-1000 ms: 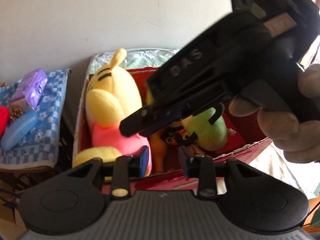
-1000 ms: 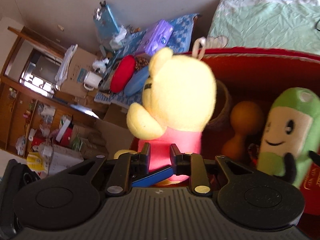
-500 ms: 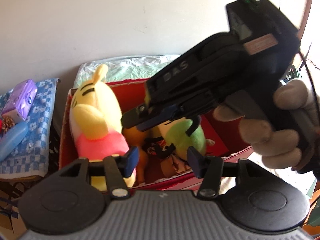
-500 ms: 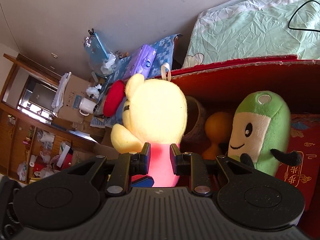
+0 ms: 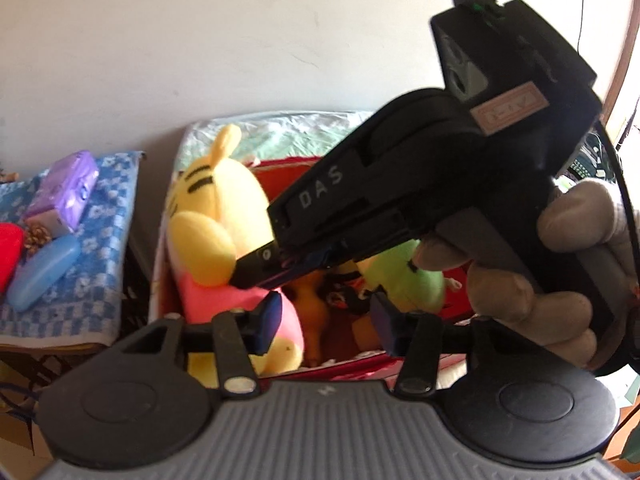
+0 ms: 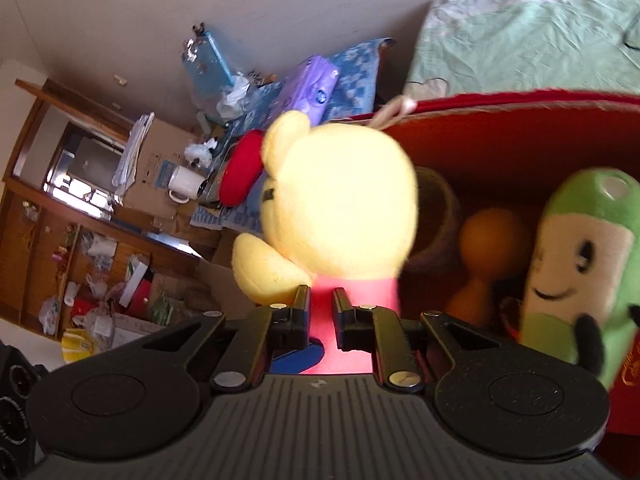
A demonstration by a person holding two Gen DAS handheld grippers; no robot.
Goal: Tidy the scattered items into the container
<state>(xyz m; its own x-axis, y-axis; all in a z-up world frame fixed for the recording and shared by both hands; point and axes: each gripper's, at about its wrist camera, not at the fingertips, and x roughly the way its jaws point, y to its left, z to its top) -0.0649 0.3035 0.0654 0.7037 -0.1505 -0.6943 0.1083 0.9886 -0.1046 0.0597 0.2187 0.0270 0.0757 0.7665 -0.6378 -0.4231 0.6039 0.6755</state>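
Inside the red box, the right gripper is pinching the yellow bear by its pink, soft, squashy body; the left gripper is hanging wide, empty.

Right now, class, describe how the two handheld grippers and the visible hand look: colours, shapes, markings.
Both grippers are black plastic with a ribbed grey base, two round discs and silver screws. The left gripper has blue-padded fingers. The right gripper, seen from the left wrist camera, carries white "DAS" lettering, a pale label and a small green light. The hand gripping it wears a grey-beige glove.
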